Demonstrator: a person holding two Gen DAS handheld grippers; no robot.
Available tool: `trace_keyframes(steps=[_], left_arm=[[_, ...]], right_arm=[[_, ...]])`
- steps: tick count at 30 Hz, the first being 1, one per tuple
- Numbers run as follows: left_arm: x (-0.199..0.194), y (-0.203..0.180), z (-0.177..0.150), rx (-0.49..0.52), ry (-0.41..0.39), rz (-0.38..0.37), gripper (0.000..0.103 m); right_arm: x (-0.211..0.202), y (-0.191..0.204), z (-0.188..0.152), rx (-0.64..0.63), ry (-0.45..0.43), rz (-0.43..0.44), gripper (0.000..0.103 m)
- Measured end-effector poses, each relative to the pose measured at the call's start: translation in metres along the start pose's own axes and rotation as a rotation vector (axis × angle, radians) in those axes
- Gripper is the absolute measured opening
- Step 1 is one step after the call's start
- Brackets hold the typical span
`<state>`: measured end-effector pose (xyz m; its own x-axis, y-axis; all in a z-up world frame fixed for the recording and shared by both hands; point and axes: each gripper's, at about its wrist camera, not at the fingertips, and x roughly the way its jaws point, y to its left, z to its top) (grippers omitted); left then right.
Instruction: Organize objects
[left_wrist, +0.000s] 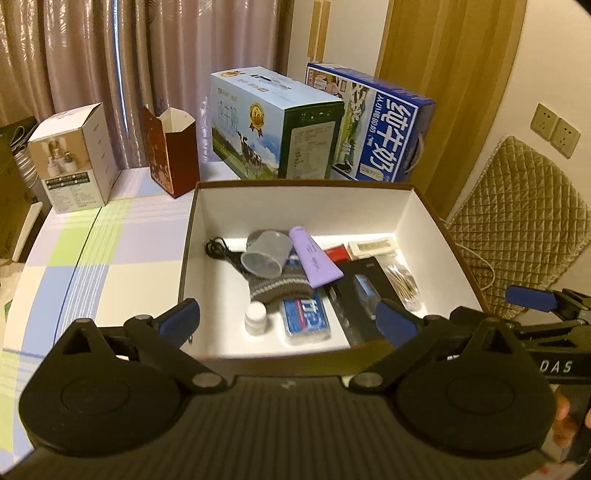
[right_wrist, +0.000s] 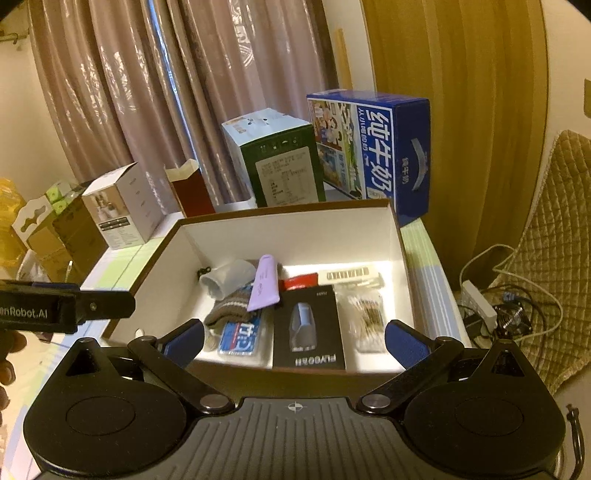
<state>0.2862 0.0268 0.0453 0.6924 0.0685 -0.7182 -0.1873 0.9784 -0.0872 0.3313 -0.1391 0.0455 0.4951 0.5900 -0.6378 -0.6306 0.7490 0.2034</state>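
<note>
Both grippers, left and right, hover at the box's near edge, jaws spread wide, holding nothing. Inside the box: cup, purple tube, knit sock, black packet. The box sits on the desk toward its far edge.

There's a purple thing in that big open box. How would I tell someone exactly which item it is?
Find the open box with white walls in front of the two milk cartons. Inside, left of centre, a pile holds a clear cup and a striped sock. The purple tube lies slanted on that pile, beside the cup, the only lilac item there.
</note>
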Motion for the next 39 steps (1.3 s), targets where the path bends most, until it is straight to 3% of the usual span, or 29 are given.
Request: trace_keyframes(steps=[16,28,39], left_arm=[[-0.082,-0.014,-0.068,-0.027,-0.031,0.085,0.102],[-0.12,-0.034,-0.104,-0.007,-0.031,0.082,0.102],[-0.145,-0.034,-0.122,0.02,0.001,0.034,0.102]], right_arm=[[-0.071,0.002,-0.036,-0.018,0.009,0.066,0.101],[-0.111,0.004,-0.067,-0.013,0.039,0.085,0.101],[-0.138,0.021,-0.097,-0.004,0.068,0.056,0.101]])
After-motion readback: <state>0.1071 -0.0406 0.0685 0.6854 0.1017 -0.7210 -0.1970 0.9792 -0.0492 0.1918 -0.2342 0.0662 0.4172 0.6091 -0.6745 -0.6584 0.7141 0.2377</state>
